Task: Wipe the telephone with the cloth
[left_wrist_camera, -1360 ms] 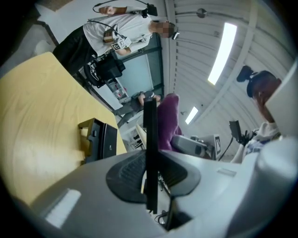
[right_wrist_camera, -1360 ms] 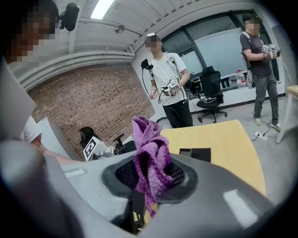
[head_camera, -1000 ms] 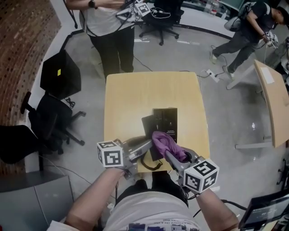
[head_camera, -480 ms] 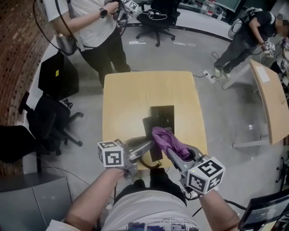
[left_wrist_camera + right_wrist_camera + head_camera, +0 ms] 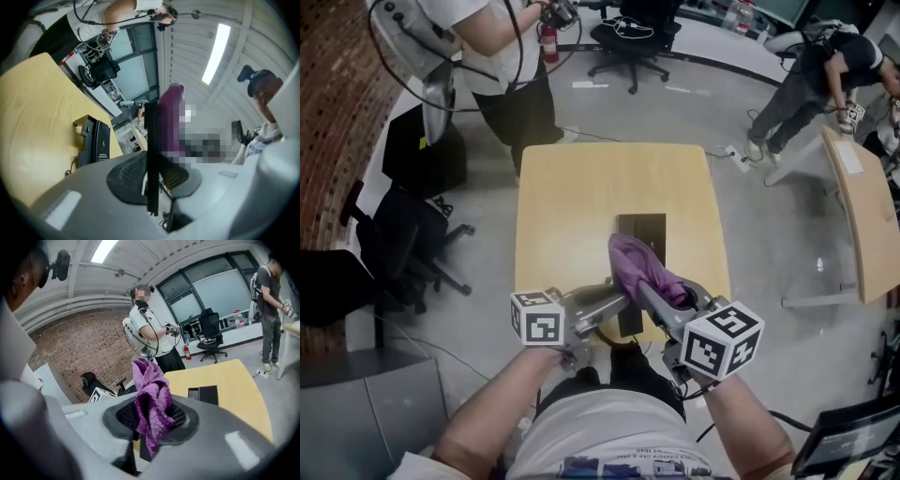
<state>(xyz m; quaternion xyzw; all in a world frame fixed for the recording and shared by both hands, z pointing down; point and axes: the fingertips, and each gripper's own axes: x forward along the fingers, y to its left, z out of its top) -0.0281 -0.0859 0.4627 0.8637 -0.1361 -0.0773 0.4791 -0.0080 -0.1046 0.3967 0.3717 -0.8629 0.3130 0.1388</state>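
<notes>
Cloth (image 5: 639,265) pinched in right gripper (image 5: 643,291) above telephone (image 5: 642,228); left gripper (image 5: 619,303) clamps thin black bar (image 5: 151,154).

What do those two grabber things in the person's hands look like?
Both are smooth grey plastic. The left gripper and the right gripper each carry a white cube printed with black square markers. Inside, the jaws have dark, bumpy oval pads. The person wears a light T-shirt; the forearms have no sleeves.

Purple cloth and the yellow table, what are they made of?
The purple cloth looks like soft, fuzzy fabric, maybe microfibre: it has a nubby pile and hangs in floppy folds. The table looks like pale wood or wood-look laminate, smooth and matte, with faint streaks like grain.
</notes>
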